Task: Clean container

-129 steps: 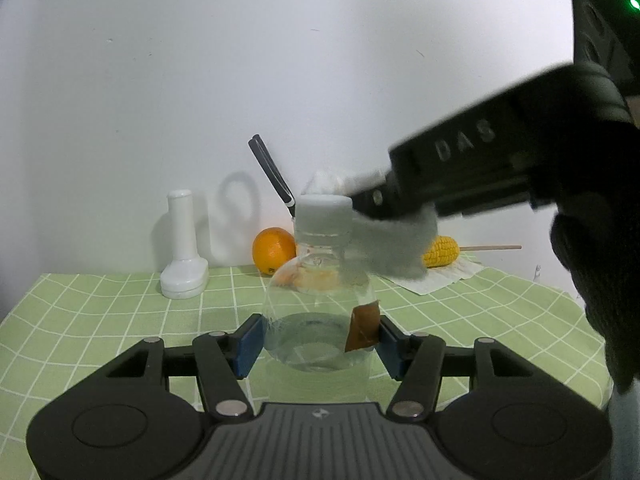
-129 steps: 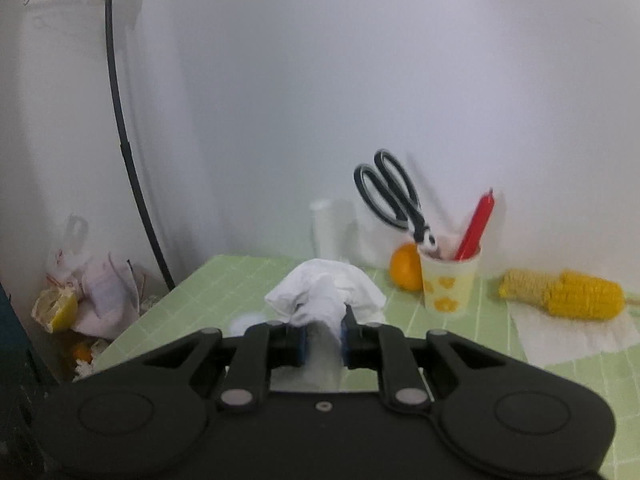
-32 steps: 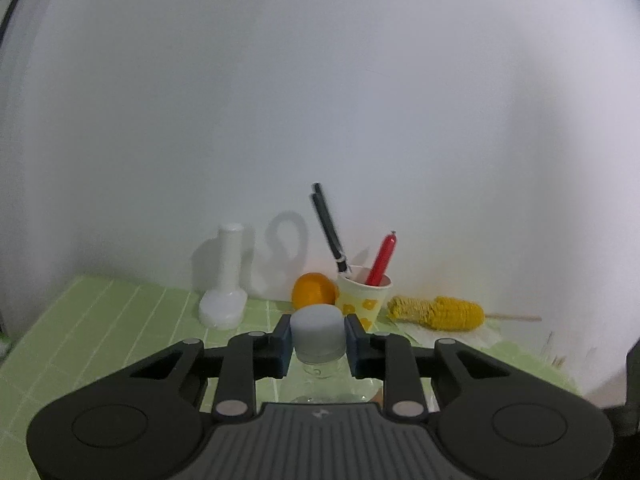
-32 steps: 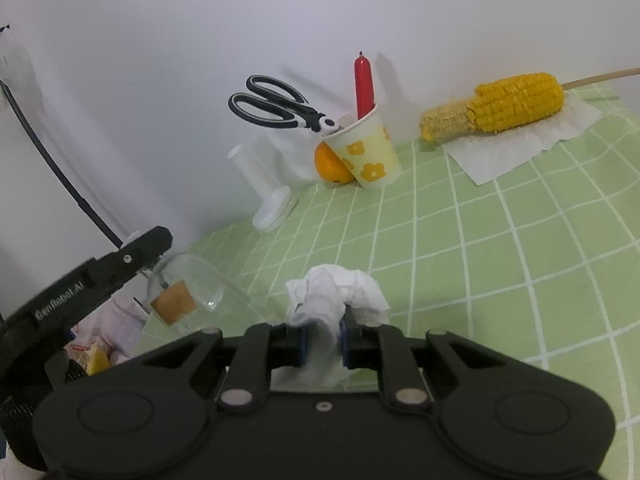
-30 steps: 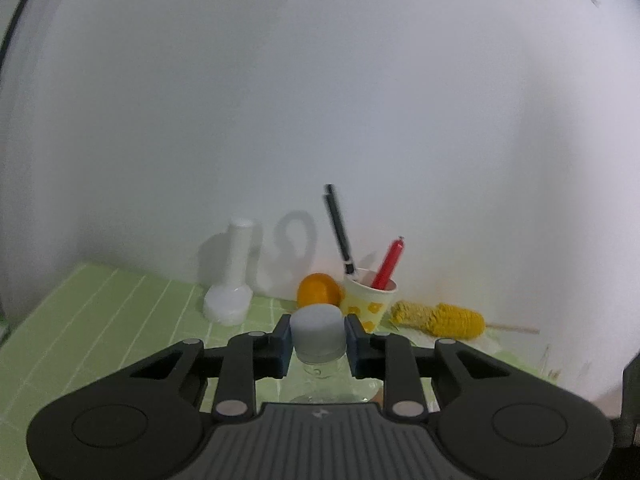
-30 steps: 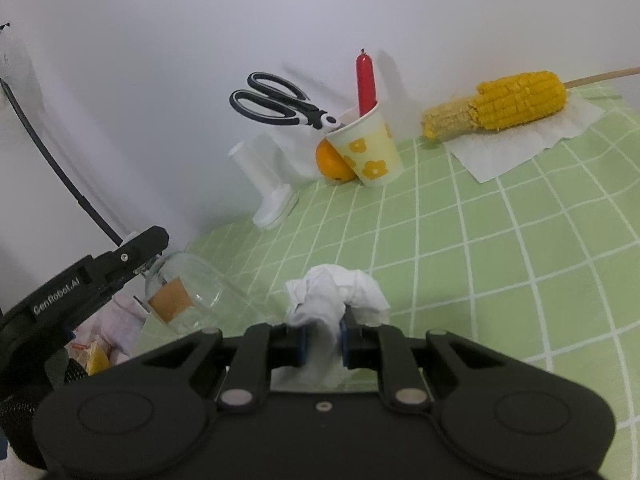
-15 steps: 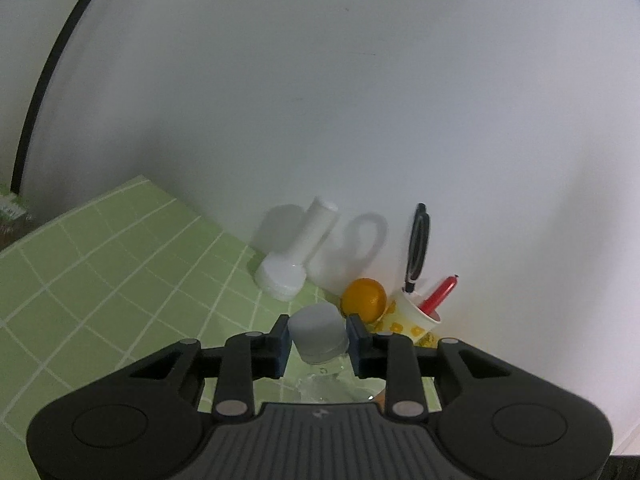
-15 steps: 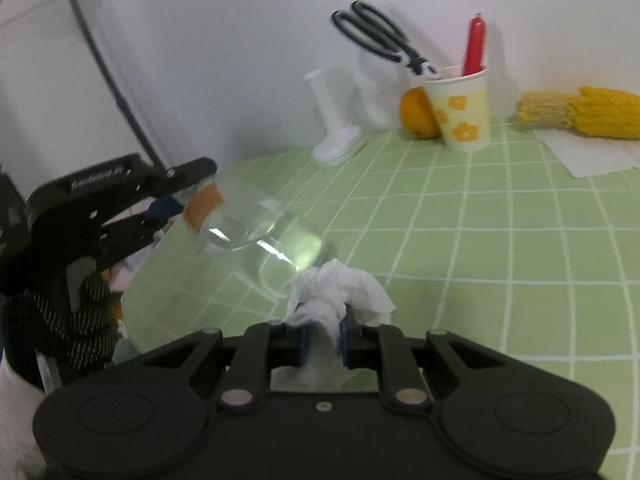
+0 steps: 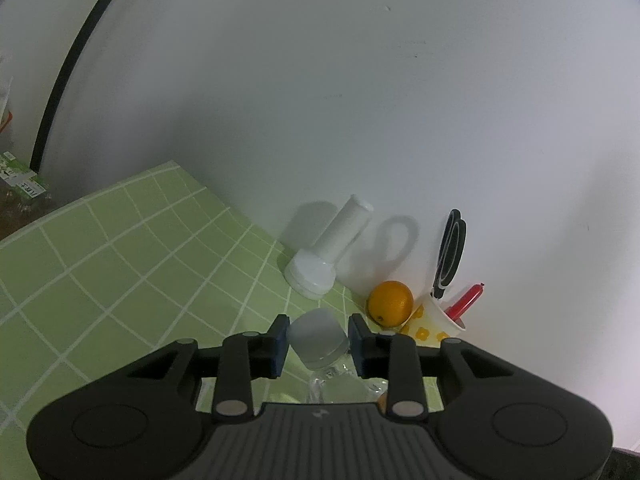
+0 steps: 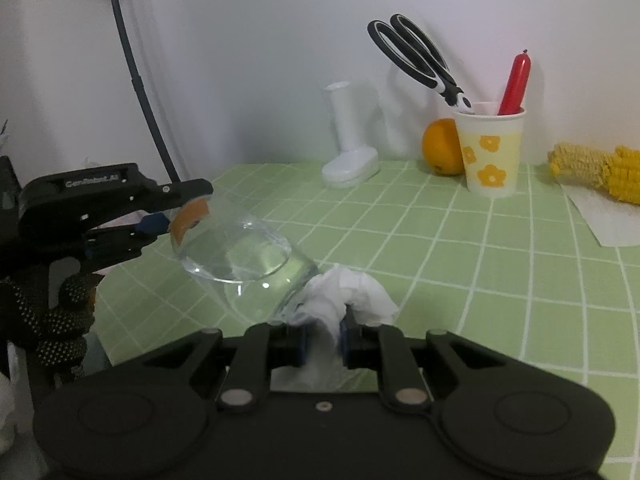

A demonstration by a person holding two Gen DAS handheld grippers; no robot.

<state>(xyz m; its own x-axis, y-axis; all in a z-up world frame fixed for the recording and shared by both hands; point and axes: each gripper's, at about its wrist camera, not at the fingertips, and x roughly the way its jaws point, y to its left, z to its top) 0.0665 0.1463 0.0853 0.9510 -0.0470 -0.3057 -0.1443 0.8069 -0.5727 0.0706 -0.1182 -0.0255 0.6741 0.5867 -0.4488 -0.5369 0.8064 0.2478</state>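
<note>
A clear glass bottle (image 10: 240, 256) with an orange label lies tilted over the green checked tablecloth (image 10: 480, 260), its wide base beside my right gripper. My left gripper (image 9: 318, 340) holds it by the white cap (image 9: 316, 338). Its blue pads still touch the cap's sides while the jaws are opening. From the right wrist view, that left gripper (image 10: 180, 208) comes in from the left in a gloved hand (image 10: 44, 320). My right gripper (image 10: 323, 340) is shut on a crumpled white cloth (image 10: 344, 292), which touches the bottle's base.
Along the back wall stand a white holder (image 10: 348, 152), an orange (image 10: 442, 148) and a flowered paper cup (image 10: 490, 152) with scissors (image 10: 420, 56) and a red stick (image 10: 516, 84). Corn (image 10: 596, 168) lies on paper at the right. A black cable (image 10: 136, 72) hangs at the left.
The left gripper has rolled and sunk, so the bottle now lies lower with its base against the cloth. Its pads have spread slightly around the cap. The right gripper still grips the cloth.
</note>
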